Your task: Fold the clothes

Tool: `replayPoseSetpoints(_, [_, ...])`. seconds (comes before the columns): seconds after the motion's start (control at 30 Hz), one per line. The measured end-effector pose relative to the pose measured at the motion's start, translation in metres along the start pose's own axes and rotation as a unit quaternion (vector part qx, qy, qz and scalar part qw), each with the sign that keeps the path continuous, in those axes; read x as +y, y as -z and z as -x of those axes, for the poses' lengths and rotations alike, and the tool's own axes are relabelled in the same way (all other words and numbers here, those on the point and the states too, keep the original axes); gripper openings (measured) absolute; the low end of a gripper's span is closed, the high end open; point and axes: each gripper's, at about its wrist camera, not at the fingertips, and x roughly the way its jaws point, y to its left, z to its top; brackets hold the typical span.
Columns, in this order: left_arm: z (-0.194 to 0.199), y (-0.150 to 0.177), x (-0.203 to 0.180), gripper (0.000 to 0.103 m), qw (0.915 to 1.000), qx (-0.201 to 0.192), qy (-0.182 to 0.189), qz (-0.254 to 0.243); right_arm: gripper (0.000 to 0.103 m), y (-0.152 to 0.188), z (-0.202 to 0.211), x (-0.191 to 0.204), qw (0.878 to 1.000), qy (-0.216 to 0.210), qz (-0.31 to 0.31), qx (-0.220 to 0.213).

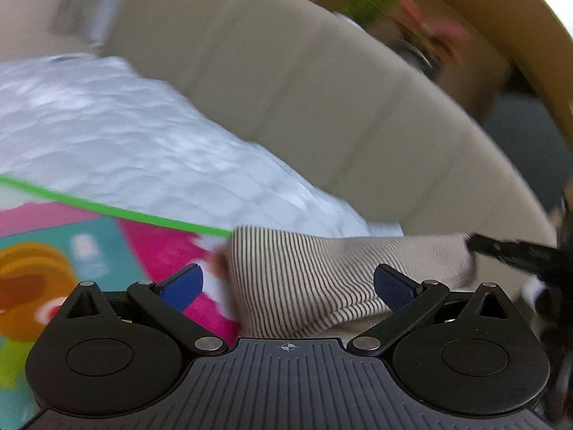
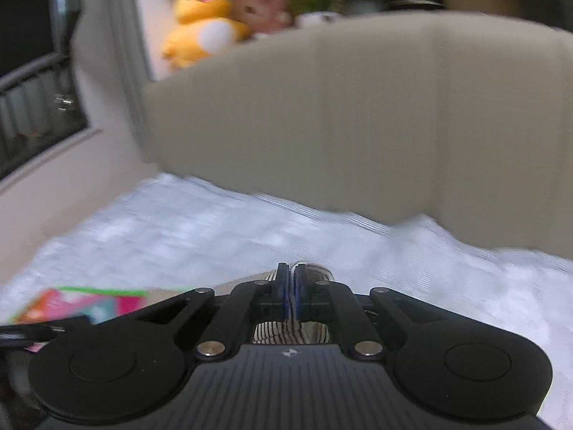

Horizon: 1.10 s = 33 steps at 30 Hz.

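A cream garment with thin dark stripes (image 1: 304, 279) stretches across the lower middle of the left wrist view, lifted over a white quilted bedcover (image 1: 125, 136). My left gripper (image 1: 288, 286) is open, and the cloth hangs between its blue pads (image 1: 182, 286) without being pressed. The garment's right end runs to a black gripper finger (image 1: 519, 254) at the frame edge. In the right wrist view my right gripper (image 2: 292, 279) is shut on a fold of the striped garment (image 2: 279, 329), which bunches behind the pads. Both views are blurred.
A beige padded headboard (image 2: 358, 107) rises behind the bedcover (image 2: 179, 233). A bright pink and teal play mat (image 1: 71, 251) with a green edge lies at left. Plush toys, a yellow duck (image 2: 200, 18) among them, sit on a shelf behind; a dark window (image 2: 32, 100) is at left.
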Motion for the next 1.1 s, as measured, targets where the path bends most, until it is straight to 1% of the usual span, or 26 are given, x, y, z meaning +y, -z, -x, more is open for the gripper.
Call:
replayPoseSetpoints(0.1, [-0.022, 0.011, -0.029, 0.103, 0.9981, 0.029, -0.010, -0.054, 0.003, 0.027, -0.014, -0.033, 0.999, 0.021, -0.023, 0.033])
replayPoseSetpoints(0.17, [-0.035, 0.018, -0.045, 0.103, 0.9944, 0.046, -0.029, -0.090, 0.003, 0.044, -0.022, -0.046, 0.998, 0.028, -0.027, 0.052])
replayPoseSetpoints(0.27, [-0.059, 0.026, -0.071, 0.103, 0.9821, 0.062, -0.084, -0.156, 0.003, 0.064, -0.031, -0.054, 0.997, 0.036, -0.027, 0.070])
replayPoseSetpoints(0.33, [-0.075, 0.027, -0.086, 0.103, 0.9740, 0.072, -0.109, -0.185, 0.006, 0.070, -0.035, -0.056, 0.996, 0.039, -0.032, 0.076])
replayPoseSetpoints(0.37, [-0.082, 0.027, -0.092, 0.103, 0.9704, 0.077, -0.118, -0.196, 0.006, 0.068, -0.035, -0.058, 0.996, 0.037, -0.039, 0.076])
replayPoseSetpoints(0.43, [-0.091, 0.027, -0.099, 0.103, 0.9668, 0.085, -0.126, -0.206, 0.006, 0.064, -0.030, -0.055, 0.996, 0.038, -0.032, 0.075])
replayPoseSetpoints(0.5, [-0.093, 0.029, -0.095, 0.103, 0.9675, 0.084, -0.122, -0.205, 0.012, 0.059, -0.021, -0.045, 0.997, 0.046, -0.004, 0.067])
replayPoseSetpoints(0.53, [-0.091, 0.030, -0.089, 0.103, 0.9686, 0.084, -0.118, -0.202, 0.014, 0.057, -0.014, -0.042, 0.997, 0.045, 0.006, 0.055])
replayPoseSetpoints(0.57, [-0.088, 0.029, -0.083, 0.103, 0.9704, 0.082, -0.112, -0.197, 0.027, 0.055, -0.007, -0.038, 0.998, 0.045, 0.015, 0.044])
replayPoseSetpoints(0.6, [-0.084, 0.027, -0.077, 0.103, 0.9732, 0.078, -0.105, -0.190, 0.050, 0.053, -0.001, -0.035, 0.999, 0.041, 0.015, 0.031])
replayPoseSetpoints(0.67, [-0.075, 0.022, -0.063, 0.103, 0.9799, 0.068, -0.087, -0.166, 0.076, 0.051, 0.011, -0.030, 1.000, 0.025, -0.017, -0.004])
replayPoseSetpoints(0.73, [-0.068, 0.013, -0.050, 0.103, 0.9911, 0.057, -0.045, -0.112, 0.079, 0.051, 0.017, -0.026, 0.998, 0.007, -0.051, -0.030])
replayPoseSetpoints(0.77, [-0.065, 0.009, -0.044, 0.103, 0.9950, 0.051, -0.021, -0.083, 0.085, 0.057, 0.009, -0.024, 0.997, -0.002, -0.070, -0.026])
replayPoseSetpoints(0.8, [-0.062, 0.004, -0.038, 0.103, 0.9975, 0.046, 0.003, -0.054, 0.092, 0.063, 0.001, -0.023, 0.996, -0.012, -0.090, -0.022])
replayPoseSetpoints(0.83, [-0.059, 0.001, -0.034, 0.103, 0.9982, 0.043, 0.023, -0.034, 0.095, 0.069, -0.006, -0.021, 0.994, -0.021, -0.109, -0.018])
replayPoseSetpoints(0.87, [-0.059, 0.001, -0.033, 0.103, 0.9981, 0.044, 0.028, -0.035, 0.098, 0.074, -0.014, -0.020, 0.991, -0.031, -0.128, -0.014])
replayPoseSetpoints(0.9, [-0.059, 0.001, -0.035, 0.103, 0.9976, 0.045, 0.020, -0.048, 0.098, 0.080, -0.022, -0.018, 0.988, -0.040, -0.147, -0.010])
replayPoseSetpoints(0.93, [-0.060, 0.003, -0.037, 0.103, 0.9967, 0.046, 0.005, -0.066, 0.101, 0.087, -0.030, -0.018, 0.985, -0.047, -0.164, -0.004])
replayPoseSetpoints(1.0, [-0.067, 0.008, -0.038, 0.103, 0.9926, 0.056, -0.037, -0.101, 0.103, 0.102, -0.045, -0.020, 0.981, -0.052, -0.186, 0.011])
replayPoseSetpoints(1.03, [-0.071, 0.011, -0.037, 0.103, 0.9897, 0.063, -0.058, -0.115, 0.103, 0.106, -0.046, -0.020, 0.981, -0.058, -0.187, 0.006])
replayPoseSetpoints(1.07, [-0.074, 0.013, -0.035, 0.103, 0.9876, 0.071, -0.073, -0.119, 0.103, 0.109, -0.047, -0.020, 0.981, -0.061, -0.186, 0.003])
replayPoseSetpoints(1.1, [-0.078, 0.014, -0.031, 0.103, 0.9870, 0.081, -0.082, -0.112, 0.103, 0.109, -0.047, -0.019, 0.981, -0.061, -0.182, 0.004])
